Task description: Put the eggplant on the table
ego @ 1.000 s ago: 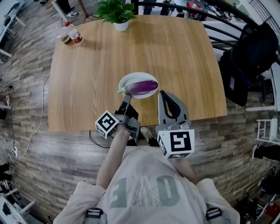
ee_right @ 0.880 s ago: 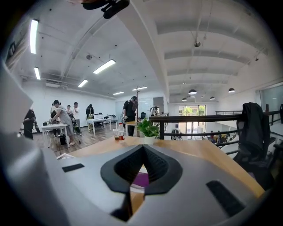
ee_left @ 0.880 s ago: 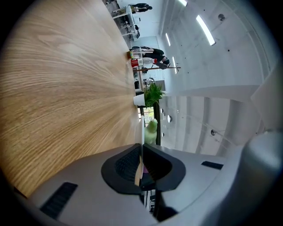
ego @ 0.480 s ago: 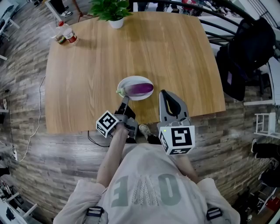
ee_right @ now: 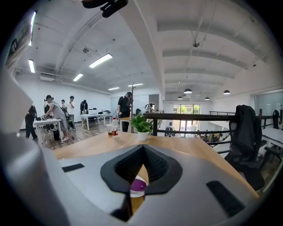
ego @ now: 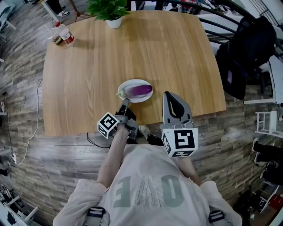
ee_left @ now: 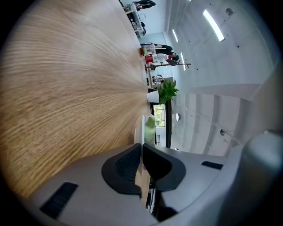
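A purple eggplant (ego: 139,90) with a green stem lies on a small white plate (ego: 131,83) near the front edge of the wooden table (ego: 110,53). My left gripper (ego: 125,102) is shut, turned on its side, with its tip right at the plate's near left rim; whether it touches the rim I cannot tell. Its own view shows the plate (ee_left: 142,126) edge-on just past the closed left gripper (ee_left: 142,148), with the green stem (ee_left: 150,128) beside it. My right gripper (ego: 167,95) is shut and empty, to the right of the plate. The eggplant (ee_right: 138,184) shows below the right gripper (ee_right: 142,150).
A potted plant (ego: 108,11) stands at the table's far edge and bottles (ego: 62,34) at its far left corner. A black chair with dark clothing (ego: 250,48) stands off the right side. People stand far back in the room (ee_right: 55,115).
My left gripper has sunk slightly toward the table at the plate's near rim. The eggplant stays on the plate. The right gripper has barely moved.
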